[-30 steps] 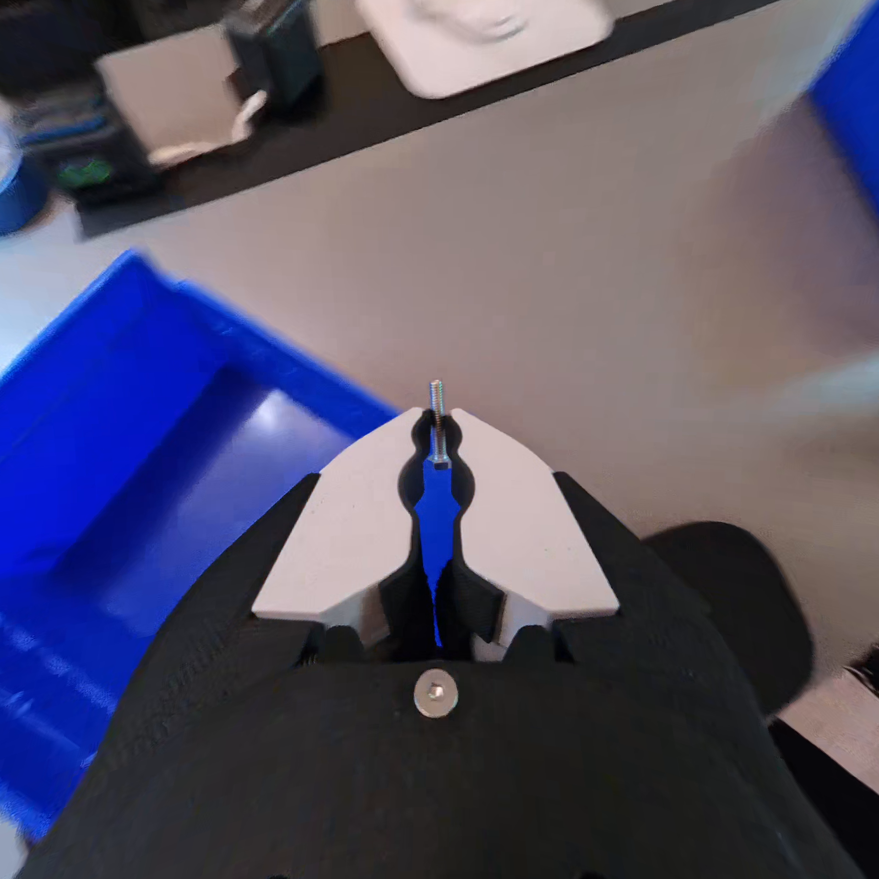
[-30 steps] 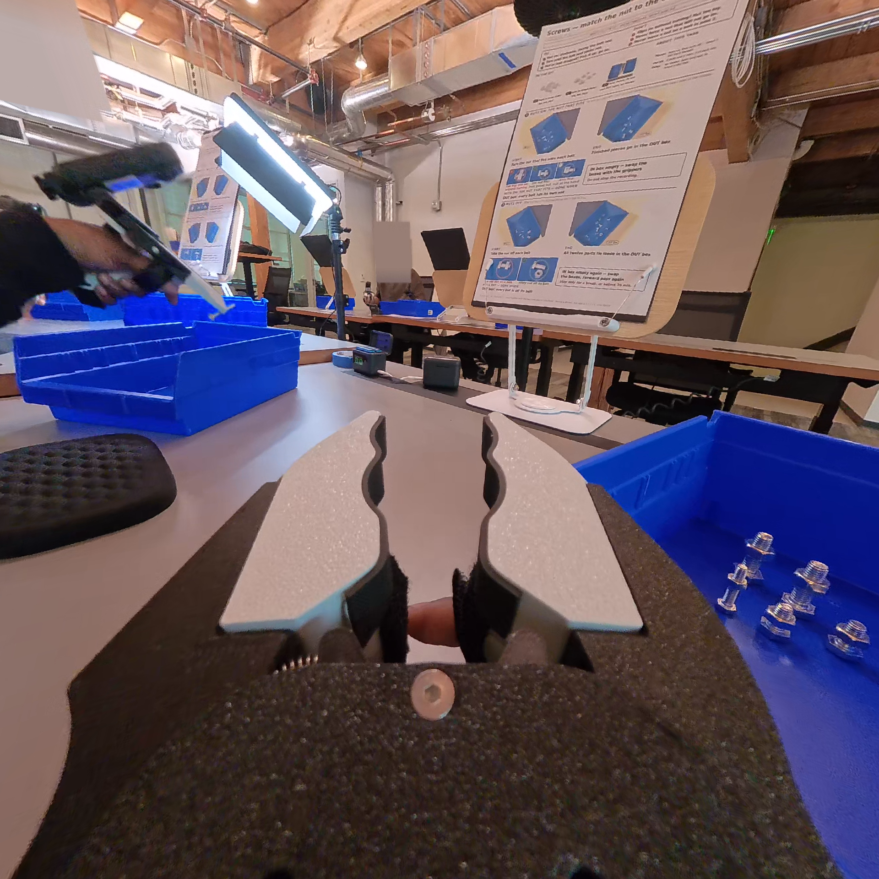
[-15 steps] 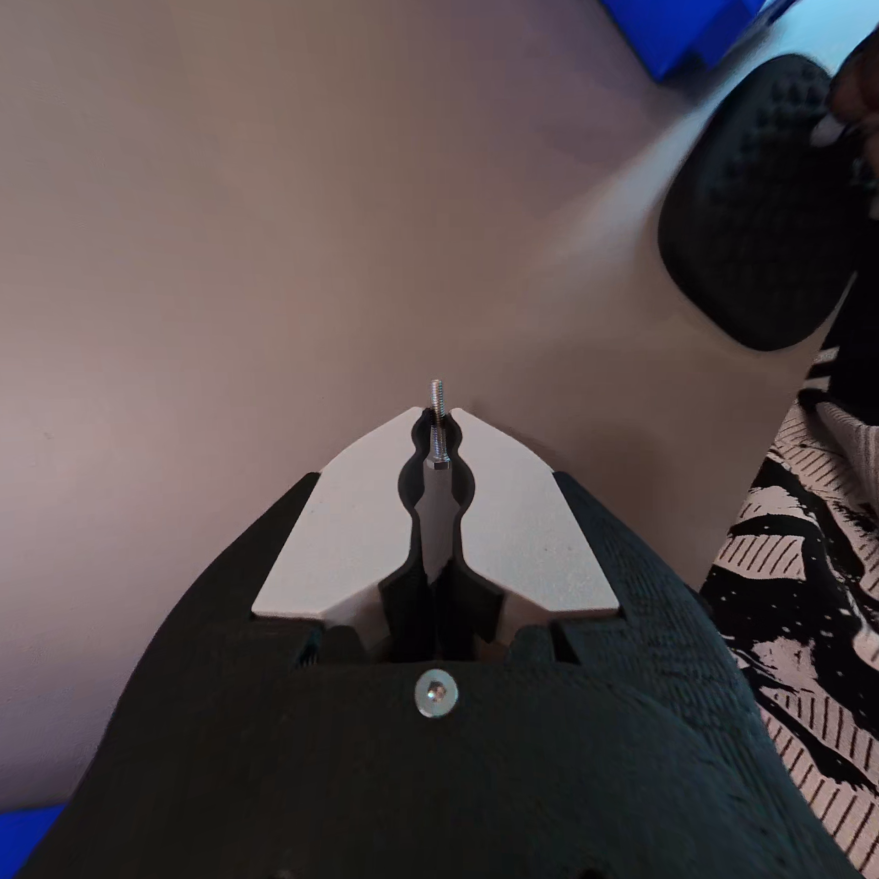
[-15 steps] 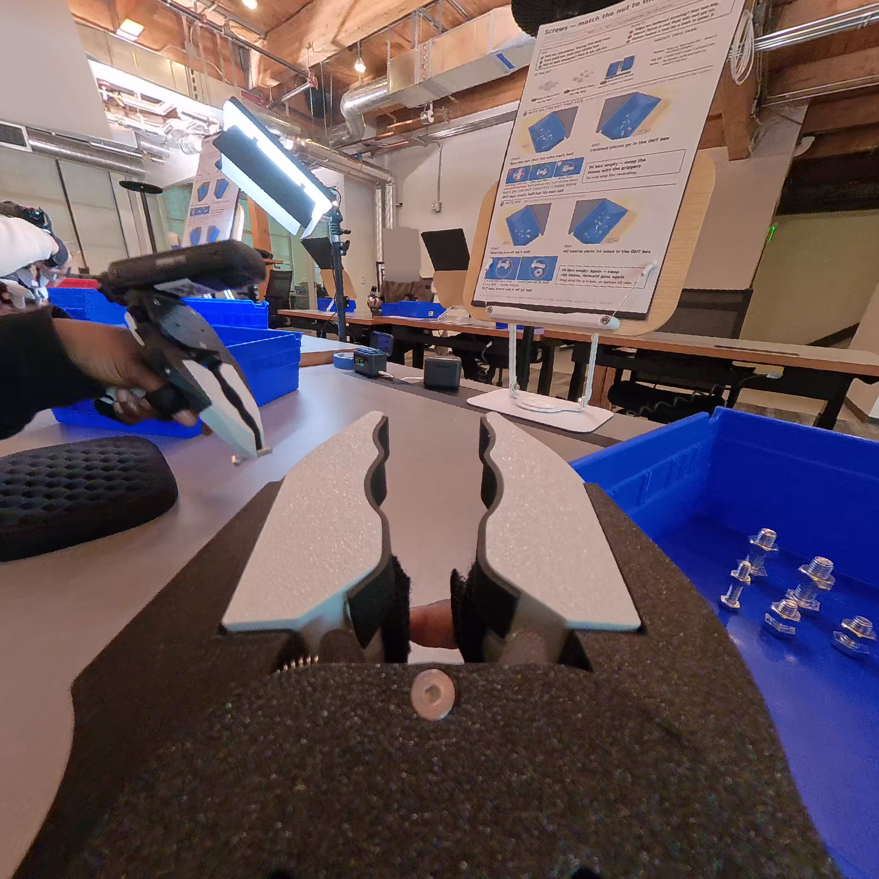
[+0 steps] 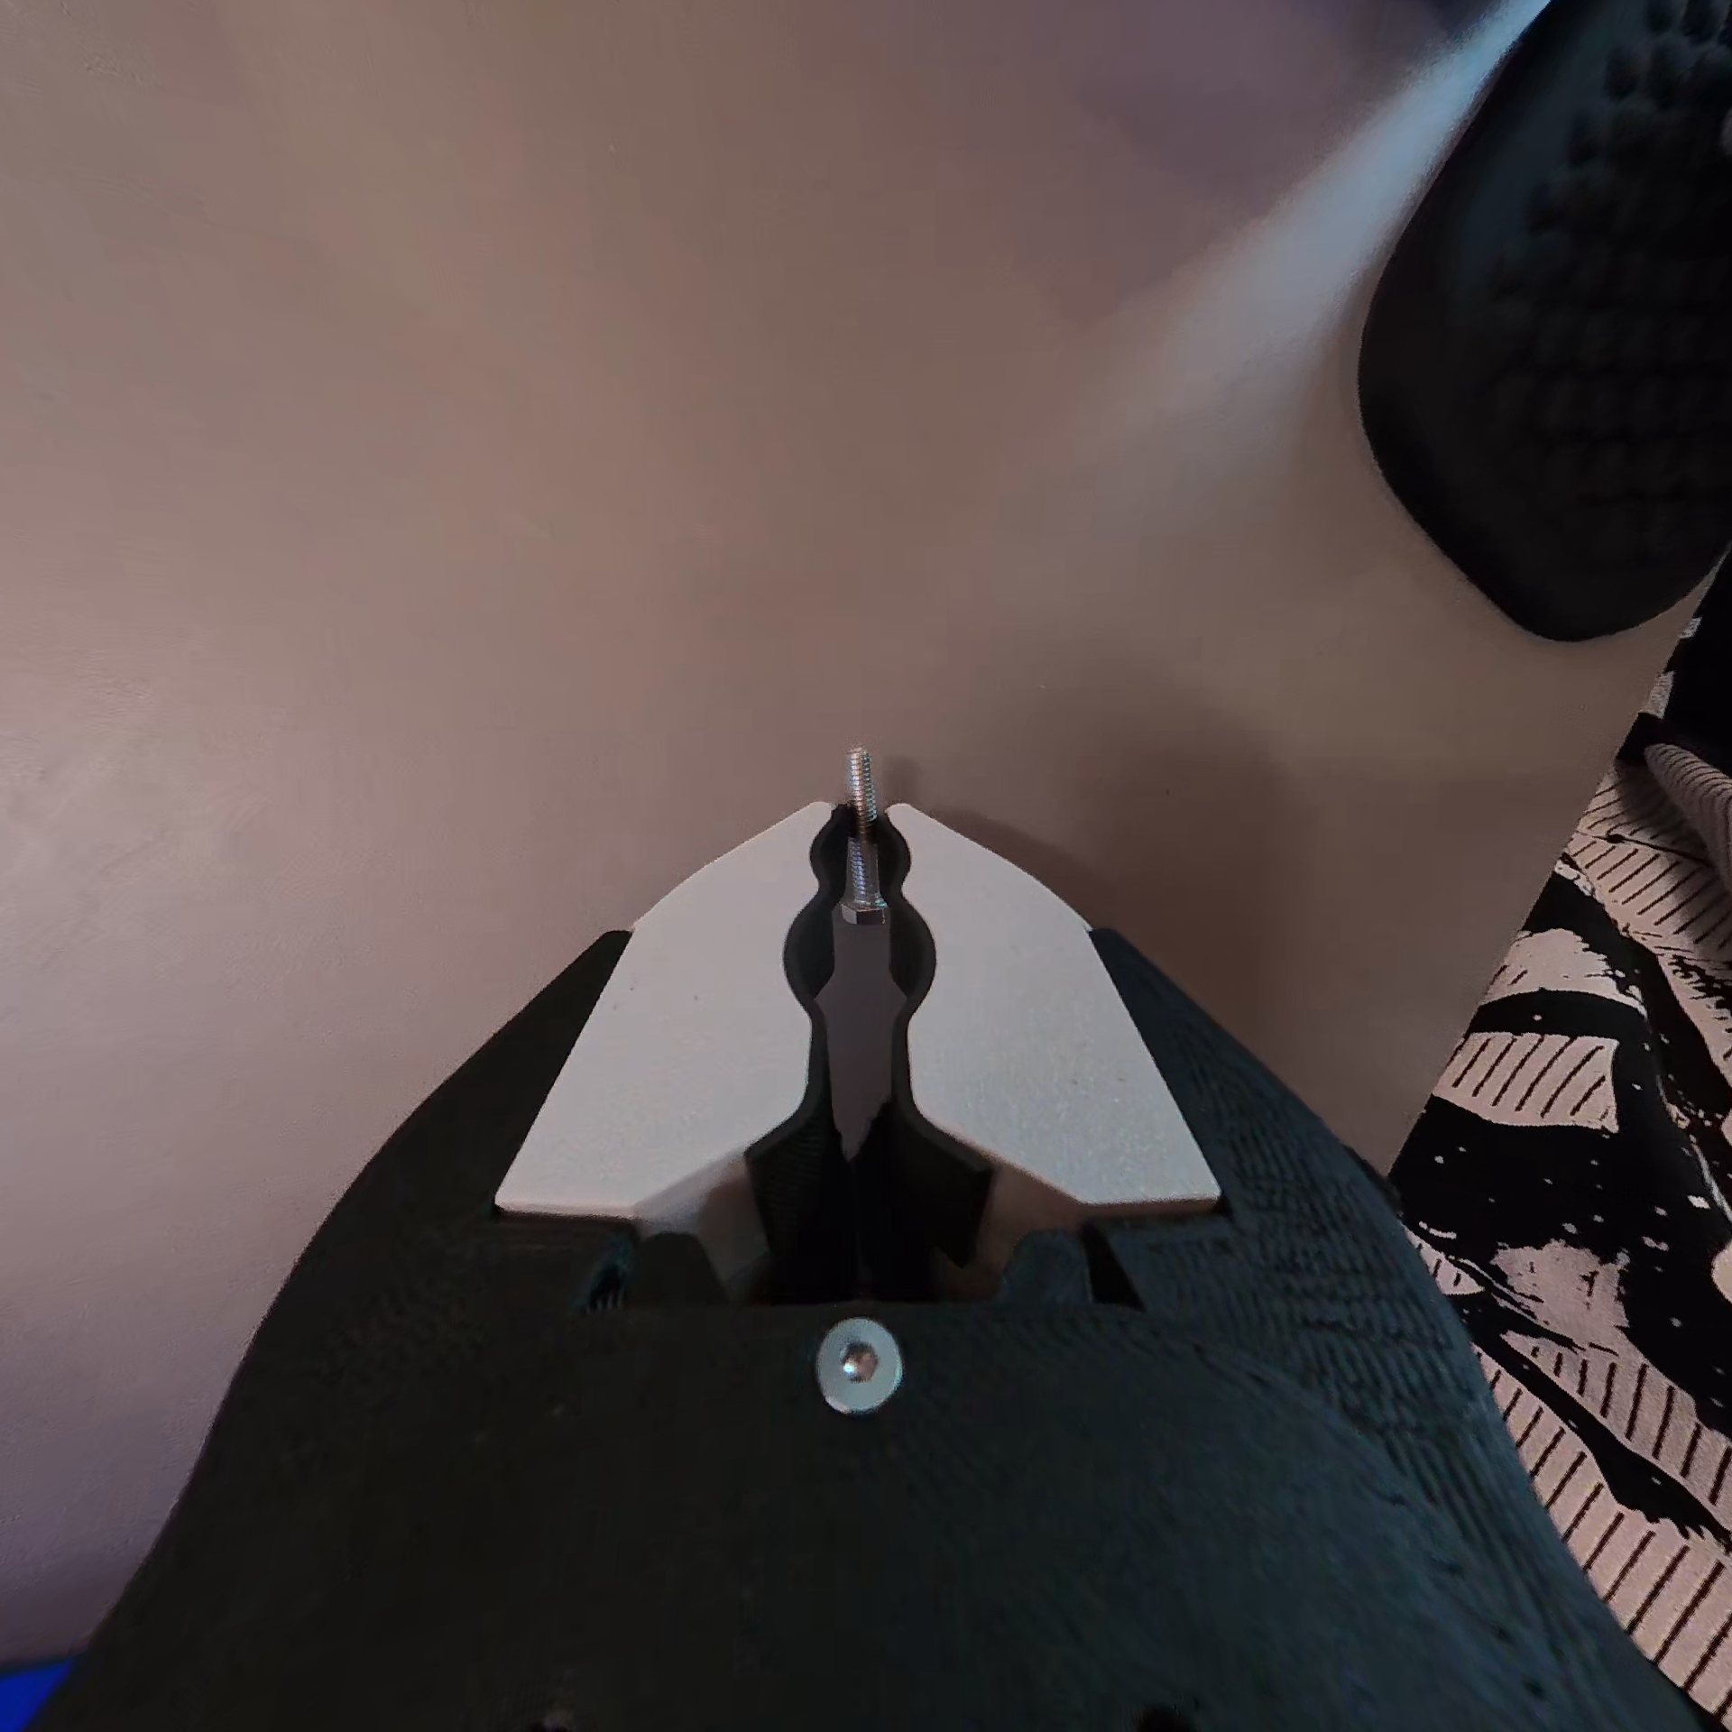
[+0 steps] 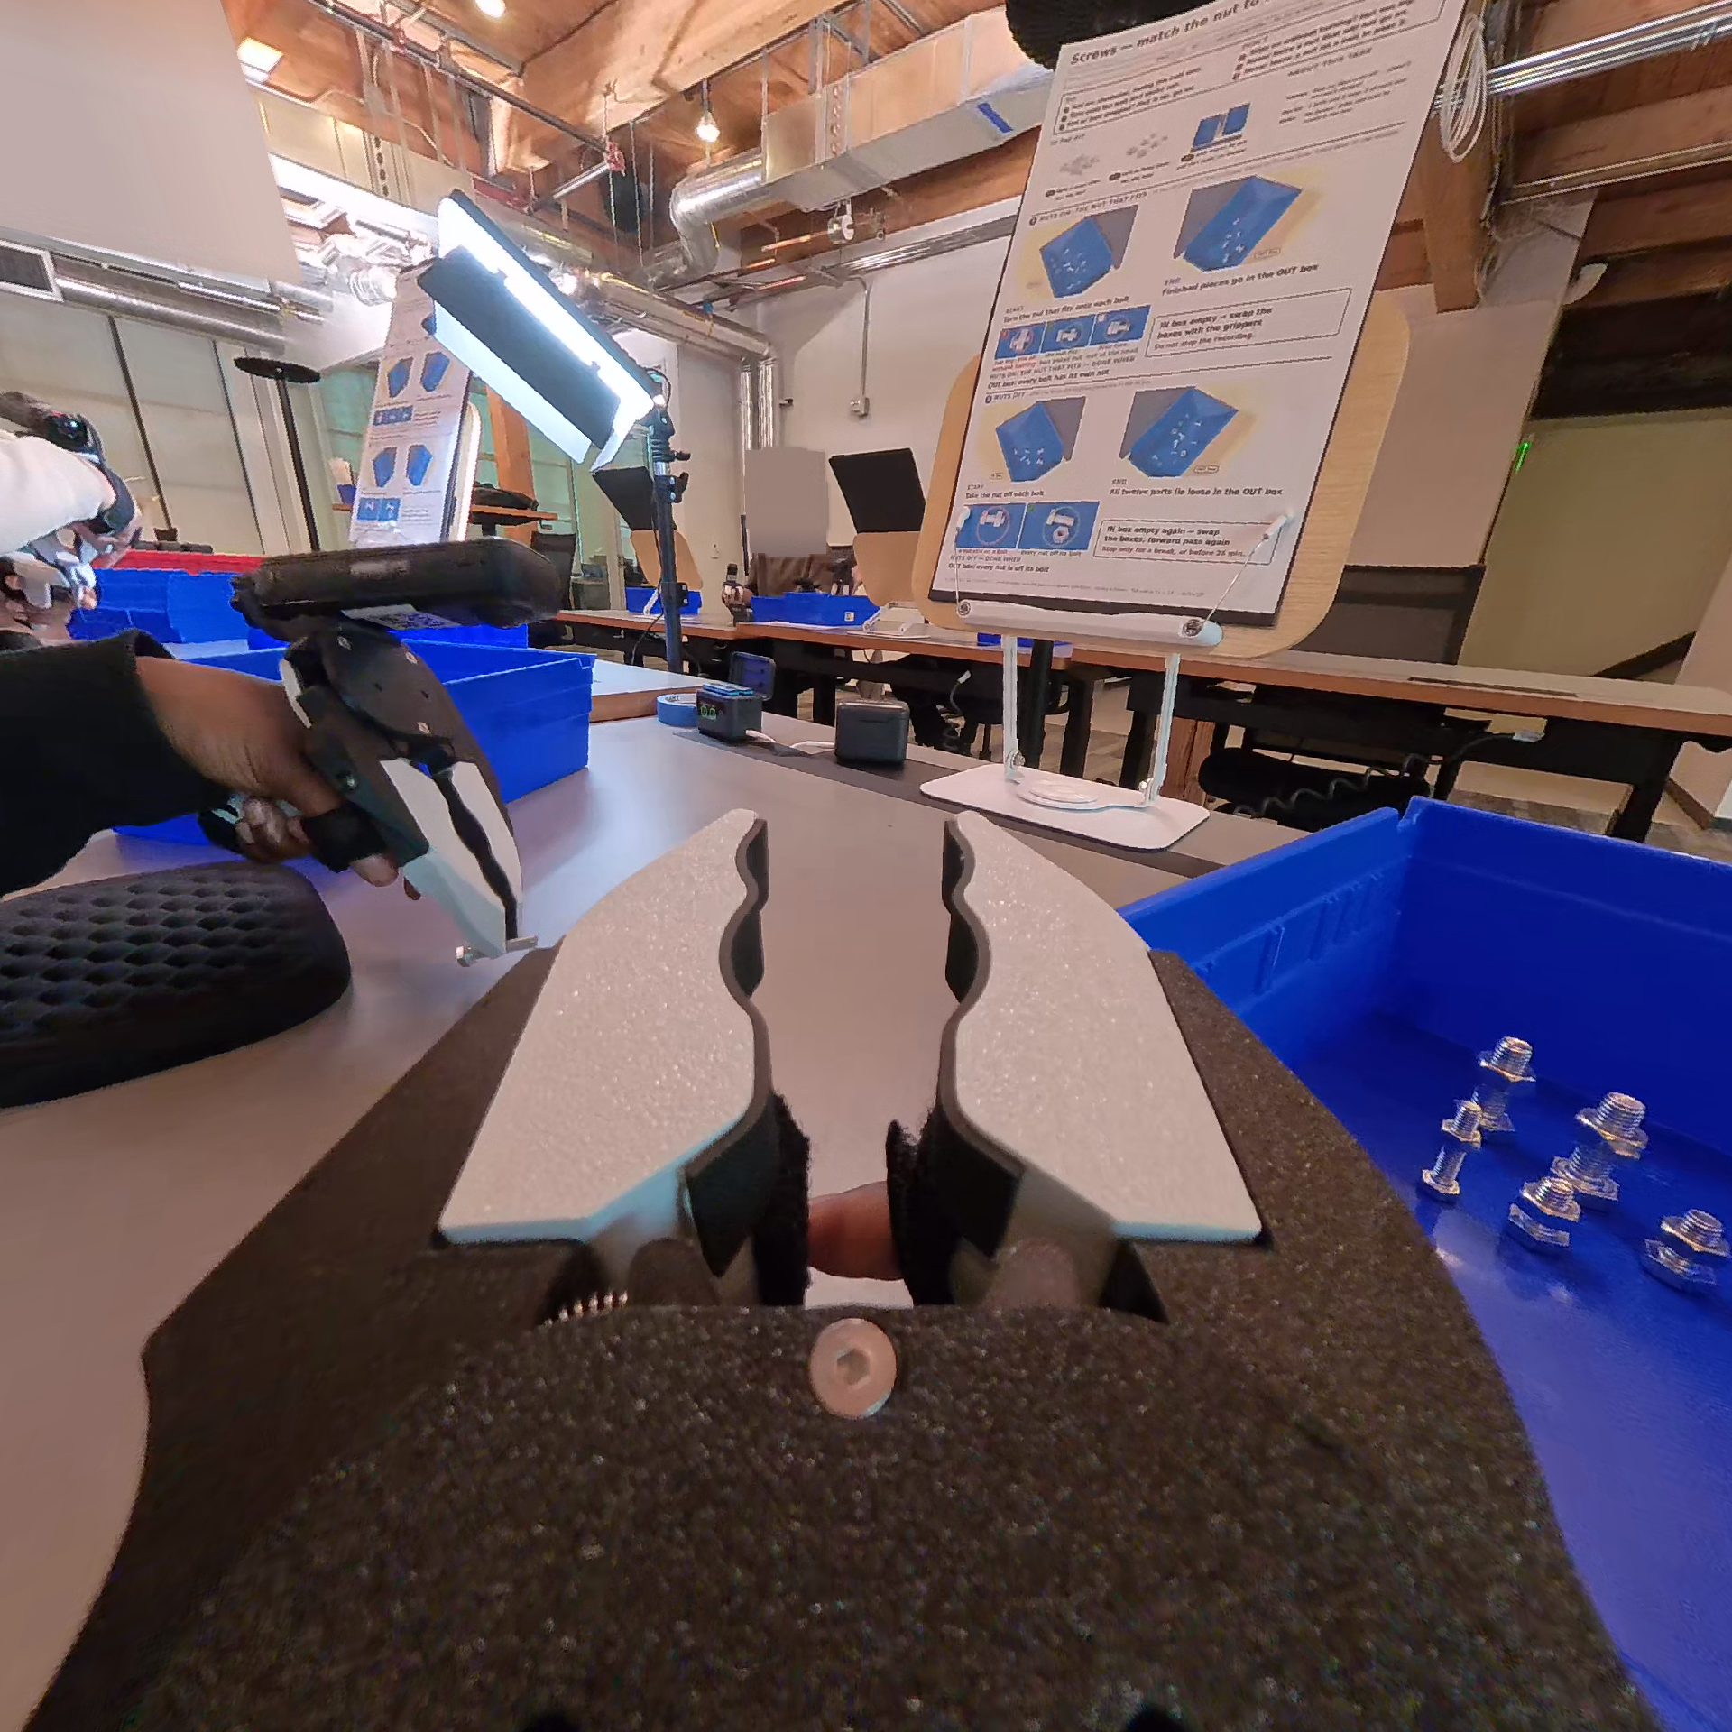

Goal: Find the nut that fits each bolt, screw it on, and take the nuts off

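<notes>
The left claw [image 5: 863,815] pinches a small silver bolt [image 5: 860,843] by its threaded shank, tip poking past the fingertips, low over bare tabletop [image 5: 469,469]. A black dimpled pad [image 5: 1575,356] lies off to its right, near the tabletop's edge. The right claw [image 6: 848,853] is spread with nothing between its fingers, open tabletop ahead. Just to its right rises the wall of a blue bin [image 6: 1312,900] holding bolts with nuts [image 6: 1584,1172]. A second blue bin [image 6: 525,712] sits far left.

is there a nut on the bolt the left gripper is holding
No: the left gripper pinches a small silver bolt whose threaded shaft sticks out bare past the fingertips, with no nut on it.
</notes>
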`<state>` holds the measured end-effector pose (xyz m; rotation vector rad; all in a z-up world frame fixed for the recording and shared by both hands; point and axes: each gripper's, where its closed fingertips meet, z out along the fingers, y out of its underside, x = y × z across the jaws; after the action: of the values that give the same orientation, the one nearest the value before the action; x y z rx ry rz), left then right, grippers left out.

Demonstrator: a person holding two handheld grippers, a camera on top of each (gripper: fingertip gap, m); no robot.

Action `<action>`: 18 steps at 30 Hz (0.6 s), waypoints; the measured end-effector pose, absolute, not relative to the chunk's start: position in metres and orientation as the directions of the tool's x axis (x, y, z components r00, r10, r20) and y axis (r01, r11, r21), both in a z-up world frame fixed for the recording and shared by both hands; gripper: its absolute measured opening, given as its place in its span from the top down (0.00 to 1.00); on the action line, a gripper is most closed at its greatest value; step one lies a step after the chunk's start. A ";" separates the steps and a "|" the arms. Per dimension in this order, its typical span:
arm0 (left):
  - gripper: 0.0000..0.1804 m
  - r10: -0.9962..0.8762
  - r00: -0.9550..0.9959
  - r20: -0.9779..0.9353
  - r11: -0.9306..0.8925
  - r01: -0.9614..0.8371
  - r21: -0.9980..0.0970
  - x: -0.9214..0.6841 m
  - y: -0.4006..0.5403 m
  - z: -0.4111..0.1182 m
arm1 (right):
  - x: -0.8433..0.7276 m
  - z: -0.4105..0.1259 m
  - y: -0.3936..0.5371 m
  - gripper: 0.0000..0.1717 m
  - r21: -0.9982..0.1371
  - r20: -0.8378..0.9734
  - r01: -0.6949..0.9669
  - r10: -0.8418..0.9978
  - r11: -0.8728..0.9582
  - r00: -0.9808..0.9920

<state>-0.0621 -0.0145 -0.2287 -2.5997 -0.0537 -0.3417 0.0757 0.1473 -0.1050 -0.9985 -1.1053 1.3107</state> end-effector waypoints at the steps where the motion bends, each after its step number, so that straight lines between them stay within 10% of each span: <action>1: 0.97 -0.023 0.968 0.251 -0.869 0.104 -0.483 -0.062 -0.014 -0.230 | 0.076 -0.105 0.147 0.79 -0.977 0.044 -0.213 0.998 0.033 -0.046; 18: 0.81 -0.055 0.955 0.291 -0.809 0.129 -0.573 -0.058 -0.023 -0.202 | 0.077 -0.105 0.147 0.80 -0.975 0.043 -0.219 0.998 0.031 -0.050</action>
<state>-0.0583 -0.0234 -0.2024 -2.4836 -0.0521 -0.3926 0.0768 0.1470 -0.1045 -0.9928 -1.1012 1.3173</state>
